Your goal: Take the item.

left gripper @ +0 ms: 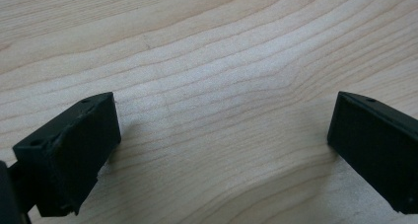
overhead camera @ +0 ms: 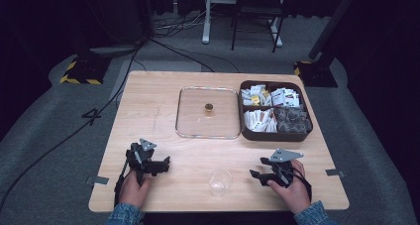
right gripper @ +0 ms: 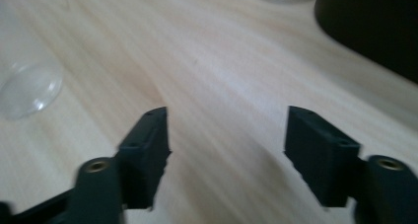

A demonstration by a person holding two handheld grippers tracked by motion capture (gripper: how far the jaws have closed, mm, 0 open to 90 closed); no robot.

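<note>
i see the left hand-held gripper (overhead camera: 159,165) at the lower left of the high view, resting low over the wooden worktop (overhead camera: 148,111), its jaws spread wide with nothing between them; its own view shows bare wood grain between the two black jaws. the right hand-held gripper (overhead camera: 259,168) sits at the lower right, also released, jaws apart and empty over the worktop. between the two, near the bottom edge, stands a clear plastic cup (overhead camera: 219,181), apart from both grippers; in the right gripper view it shows blurred at the left edge. at the middle of the frame lies a clear square lid (overhead camera: 190,121) with a small brass-coloured knob (overhead camera: 209,107). just beside it to the right is a dark compartment box (overhead camera: 274,136) holding sachets and dark packets.
</note>
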